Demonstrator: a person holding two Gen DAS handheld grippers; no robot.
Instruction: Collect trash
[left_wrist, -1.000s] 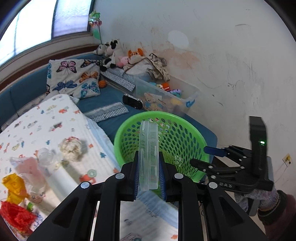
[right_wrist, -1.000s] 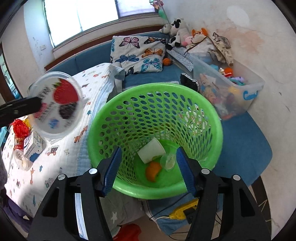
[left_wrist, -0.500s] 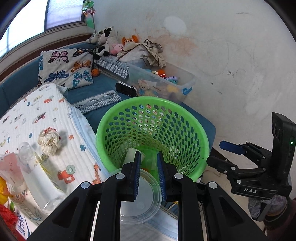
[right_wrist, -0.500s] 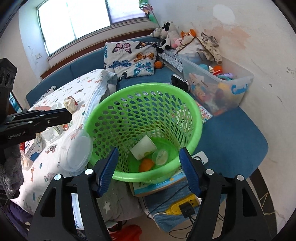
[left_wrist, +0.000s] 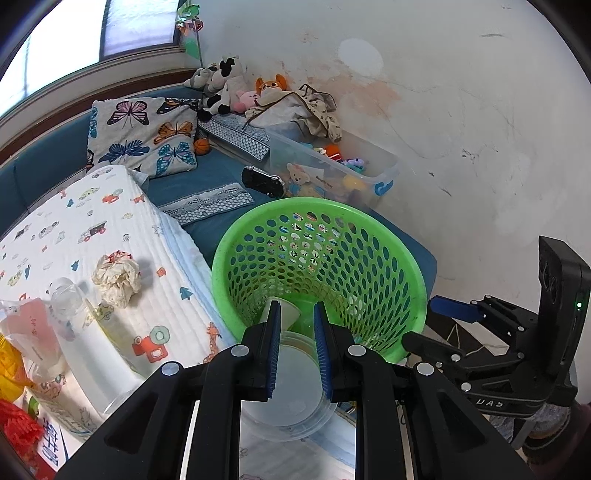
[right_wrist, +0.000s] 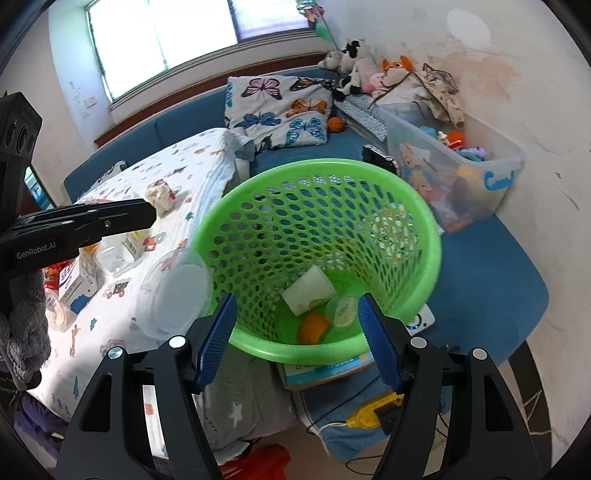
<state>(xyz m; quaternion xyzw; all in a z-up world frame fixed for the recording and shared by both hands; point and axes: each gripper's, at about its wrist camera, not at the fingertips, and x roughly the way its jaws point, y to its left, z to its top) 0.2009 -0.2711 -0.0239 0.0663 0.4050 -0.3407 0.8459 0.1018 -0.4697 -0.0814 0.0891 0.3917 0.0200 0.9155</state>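
A green perforated basket (left_wrist: 317, 210) (right_wrist: 417, 206) stands on the floor beside the bed. Inside lie a white paper cup (right_wrist: 308, 290), an orange piece (right_wrist: 313, 326) and a small clear cup (right_wrist: 341, 310). My left gripper (left_wrist: 297, 314) is open, with a clear round plastic container (left_wrist: 291, 398) below its fingers, outside the basket's near rim; it also shows in the right wrist view (right_wrist: 173, 293). My right gripper (right_wrist: 295, 332) is open and empty, just over the basket's near rim. A crumpled paper ball (left_wrist: 117, 275) lies on the bed.
The bed with a printed white quilt (left_wrist: 74, 229) holds a clear bottle (left_wrist: 85, 343), a pink bag (left_wrist: 29, 328) and red and yellow wrappers (left_wrist: 14, 424). A clear toy bin (left_wrist: 332, 173) sits behind the basket. A book (right_wrist: 325, 369) and yellow device (right_wrist: 369, 410) lie on the floor.
My left gripper let go of the clear container, which tipped flat and dropped below the fingers beside the basket's rim. The right gripper drew back a little from the basket.
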